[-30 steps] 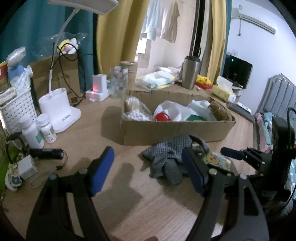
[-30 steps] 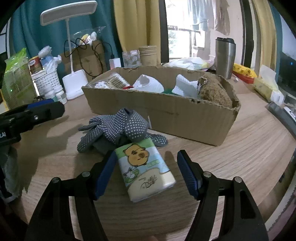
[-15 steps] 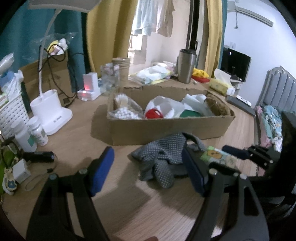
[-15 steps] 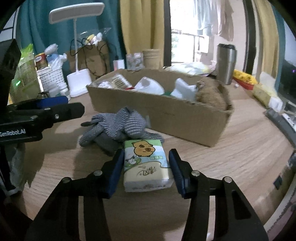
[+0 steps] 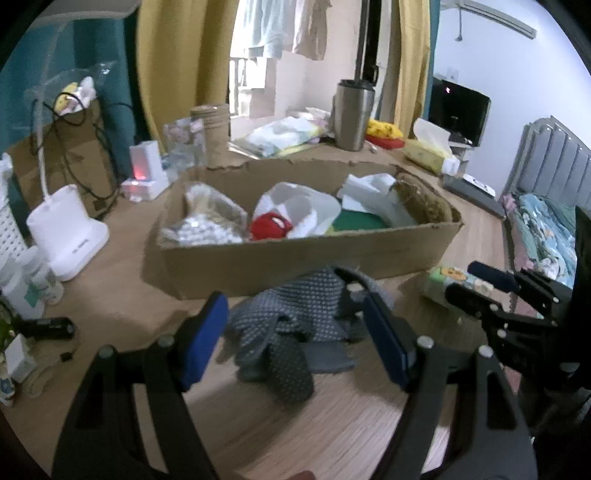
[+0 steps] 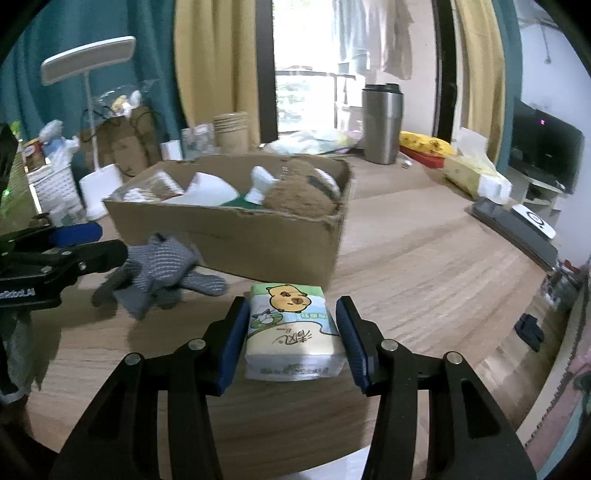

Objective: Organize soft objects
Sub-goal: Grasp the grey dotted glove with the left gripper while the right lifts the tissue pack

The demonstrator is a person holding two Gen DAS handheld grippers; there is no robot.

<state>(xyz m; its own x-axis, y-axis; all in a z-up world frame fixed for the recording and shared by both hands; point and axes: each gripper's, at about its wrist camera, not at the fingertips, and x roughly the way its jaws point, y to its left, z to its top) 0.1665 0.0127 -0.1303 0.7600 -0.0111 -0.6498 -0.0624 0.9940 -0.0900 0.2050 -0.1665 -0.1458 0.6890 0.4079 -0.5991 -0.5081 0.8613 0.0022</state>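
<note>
Knit gloves (image 5: 291, 325), glossy tissue pack (image 6: 293, 332)

Wooden table (image 6: 424, 280) in a daylit room. Yellow curtains (image 6: 218, 62) flank a bright window (image 6: 306, 74); teal curtain (image 6: 59, 29) left. White wall (image 5: 498, 70), dark television (image 6: 543, 147), grey headboard (image 5: 550, 162) right.

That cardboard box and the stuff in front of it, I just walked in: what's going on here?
A person is sorting soft things with two handheld claws. The right claw is closed on a tissue pack with a cartoon animal, just in front of the cardboard box. The left claw is open around the grey dotted gloves on the wooden table, not gripping them yet. The box already holds other items.
</note>
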